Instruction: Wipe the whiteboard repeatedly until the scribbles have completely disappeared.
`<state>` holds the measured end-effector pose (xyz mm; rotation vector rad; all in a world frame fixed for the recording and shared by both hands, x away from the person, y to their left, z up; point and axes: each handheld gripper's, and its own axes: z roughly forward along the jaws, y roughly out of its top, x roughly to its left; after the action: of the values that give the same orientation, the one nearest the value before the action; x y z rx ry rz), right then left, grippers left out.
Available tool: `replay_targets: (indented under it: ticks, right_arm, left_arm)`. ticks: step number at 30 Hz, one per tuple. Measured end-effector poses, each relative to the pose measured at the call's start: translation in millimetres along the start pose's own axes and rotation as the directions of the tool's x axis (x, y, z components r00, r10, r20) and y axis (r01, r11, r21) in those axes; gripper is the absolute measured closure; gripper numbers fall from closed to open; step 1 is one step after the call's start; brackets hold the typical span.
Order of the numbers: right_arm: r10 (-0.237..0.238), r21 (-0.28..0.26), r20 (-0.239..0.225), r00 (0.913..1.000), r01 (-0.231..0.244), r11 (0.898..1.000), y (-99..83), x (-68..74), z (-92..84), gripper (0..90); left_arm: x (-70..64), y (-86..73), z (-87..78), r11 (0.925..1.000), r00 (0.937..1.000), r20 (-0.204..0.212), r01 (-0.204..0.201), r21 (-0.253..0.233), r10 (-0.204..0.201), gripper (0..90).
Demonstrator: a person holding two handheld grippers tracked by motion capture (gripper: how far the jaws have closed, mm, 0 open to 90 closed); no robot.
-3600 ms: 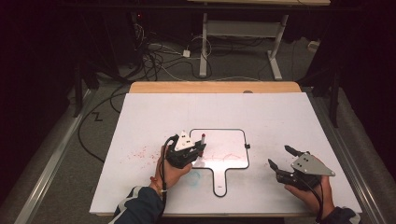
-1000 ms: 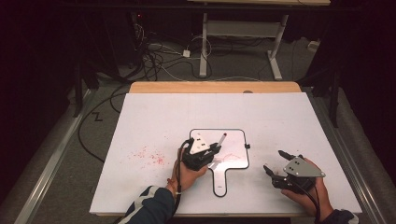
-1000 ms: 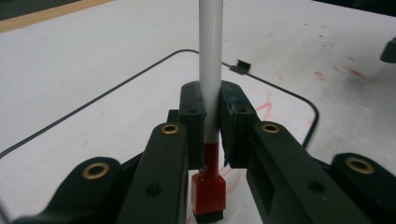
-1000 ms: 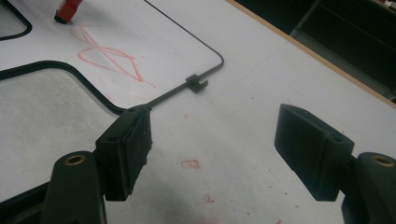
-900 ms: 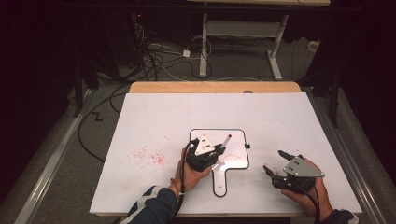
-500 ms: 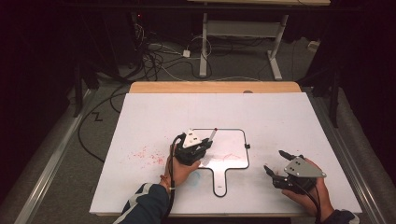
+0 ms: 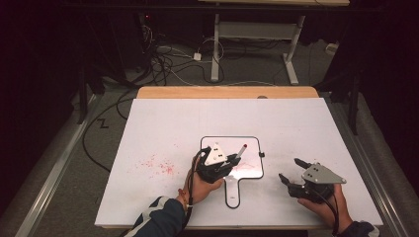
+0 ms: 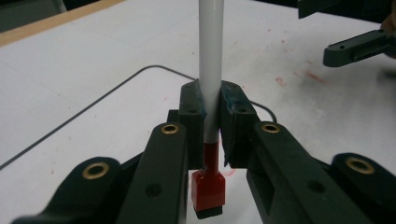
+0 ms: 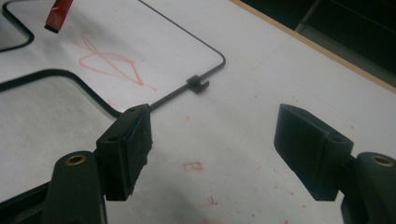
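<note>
A small paddle-shaped whiteboard point(image 7: 249, 148) with a black rim lies flat on the white table, its handle point(image 7: 232, 195) pointing toward the person. A red scribble point(image 9: 112, 60) is drawn on it. My left gripper point(image 7: 230, 162) hovers over the board's left half, shut on a white marker point(image 8: 210, 70) whose red end point(image 8: 208, 191) sticks out below the jaws. In the high view the marker point(image 7: 240, 151) slants up to the right. My right gripper point(image 7: 289, 169) rests to the right of the board, jaws wide open and holding nothing point(image 9: 215, 140).
Red smudges point(image 7: 158, 165) stain the white tabletop point(image 7: 296, 123) left of the board. A small black clip point(image 9: 198, 83) sits on the board's right rim. A wooden strip point(image 7: 227, 92) edges the table's far side. Cables and desk legs point(image 7: 217, 44) lie on the floor beyond.
My left gripper has shifted right and slightly toward the person over the board, still holding the marker, whose red end now points up-right. The right gripper has stayed put during the last second.
</note>
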<state>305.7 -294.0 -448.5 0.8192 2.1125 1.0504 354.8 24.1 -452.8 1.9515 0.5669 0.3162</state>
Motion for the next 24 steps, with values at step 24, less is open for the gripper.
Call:
replay_targets:
  ticks: [24]
  right_arm:
    - [0.122, -0.153, -0.370, 0.9209, -0.190, 0.970, 76.2, 35.4, 46.3, 56.6]
  left_arm:
    - [-19.6, 6.3, -0.8, 0.9966, 0.9960, 0.049, -0.073, -0.038, 0.074, 78.7]
